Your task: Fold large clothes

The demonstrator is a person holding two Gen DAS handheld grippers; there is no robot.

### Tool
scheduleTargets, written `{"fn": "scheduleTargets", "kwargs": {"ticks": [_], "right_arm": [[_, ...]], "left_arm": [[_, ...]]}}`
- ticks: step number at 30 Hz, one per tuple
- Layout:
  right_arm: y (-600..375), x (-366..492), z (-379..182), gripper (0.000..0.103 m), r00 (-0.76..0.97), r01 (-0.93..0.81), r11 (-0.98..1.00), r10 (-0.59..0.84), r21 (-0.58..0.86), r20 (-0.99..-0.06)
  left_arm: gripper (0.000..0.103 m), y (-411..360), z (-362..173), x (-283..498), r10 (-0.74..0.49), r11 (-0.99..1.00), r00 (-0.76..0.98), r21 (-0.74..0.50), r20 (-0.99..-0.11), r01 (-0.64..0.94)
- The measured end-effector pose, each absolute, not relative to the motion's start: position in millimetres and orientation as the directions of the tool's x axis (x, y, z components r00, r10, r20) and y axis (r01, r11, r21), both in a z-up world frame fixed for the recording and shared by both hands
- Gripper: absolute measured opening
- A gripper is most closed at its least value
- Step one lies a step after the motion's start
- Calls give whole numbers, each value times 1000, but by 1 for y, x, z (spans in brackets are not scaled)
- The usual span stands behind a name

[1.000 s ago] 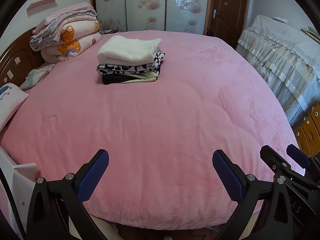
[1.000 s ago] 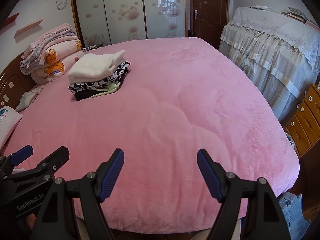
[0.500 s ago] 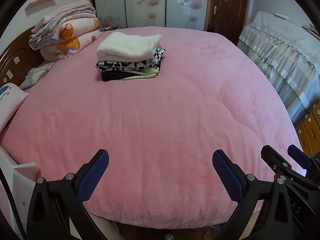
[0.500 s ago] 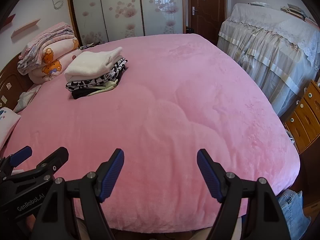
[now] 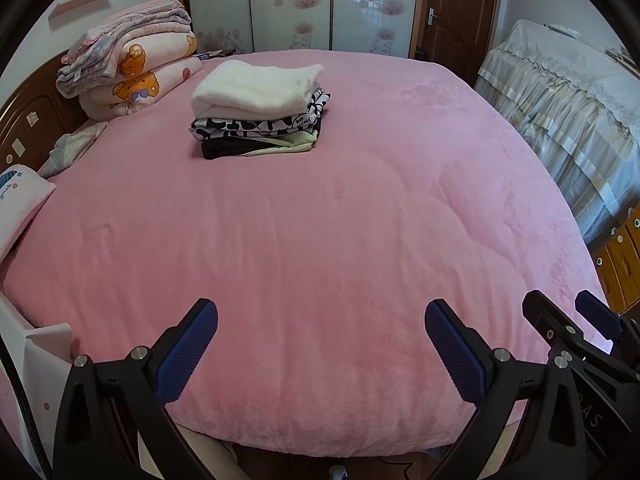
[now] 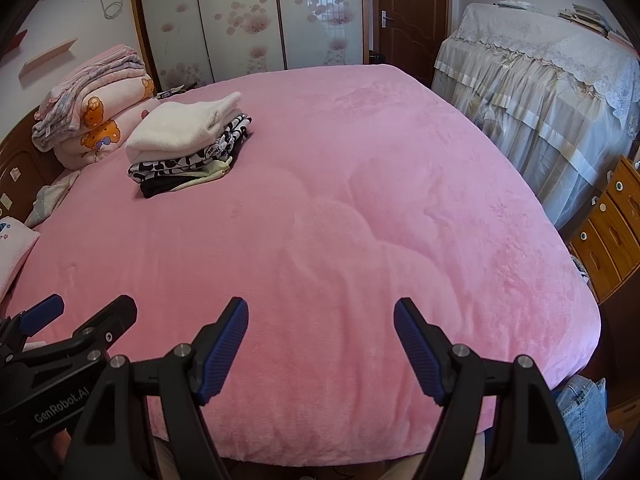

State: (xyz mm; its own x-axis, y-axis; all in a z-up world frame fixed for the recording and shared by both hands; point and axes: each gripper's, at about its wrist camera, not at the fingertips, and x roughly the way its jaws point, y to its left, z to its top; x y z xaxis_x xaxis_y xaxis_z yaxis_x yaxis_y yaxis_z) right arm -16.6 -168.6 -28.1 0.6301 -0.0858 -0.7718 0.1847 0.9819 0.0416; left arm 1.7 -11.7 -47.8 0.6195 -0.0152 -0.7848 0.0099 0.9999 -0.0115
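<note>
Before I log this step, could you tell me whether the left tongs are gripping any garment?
No, the left tongs stand wide open over the bare pink blanket, with nothing between their pads.

Rolled quilts [image 5: 132, 60] beside headboard [image 5: 28, 120]

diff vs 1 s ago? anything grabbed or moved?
Nothing grabbed or released. Both views drift slightly: the clothes stack sits a bit lower in the left wrist view and the right wrist view tilts down. Left gripper and right gripper stay open and empty over the pink bed; the stack is unmoved.
</note>
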Motion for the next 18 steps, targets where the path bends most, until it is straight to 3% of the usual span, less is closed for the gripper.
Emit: {"fn": "scheduleTargets", "kwargs": {"ticks": [18], "right_arm": [[-166, -19, -30, 76, 633, 187, 982, -88, 42, -770]], "left_arm": [[102, -11, -48, -1, -8, 1000, 627, -4, -779, 8]]}}
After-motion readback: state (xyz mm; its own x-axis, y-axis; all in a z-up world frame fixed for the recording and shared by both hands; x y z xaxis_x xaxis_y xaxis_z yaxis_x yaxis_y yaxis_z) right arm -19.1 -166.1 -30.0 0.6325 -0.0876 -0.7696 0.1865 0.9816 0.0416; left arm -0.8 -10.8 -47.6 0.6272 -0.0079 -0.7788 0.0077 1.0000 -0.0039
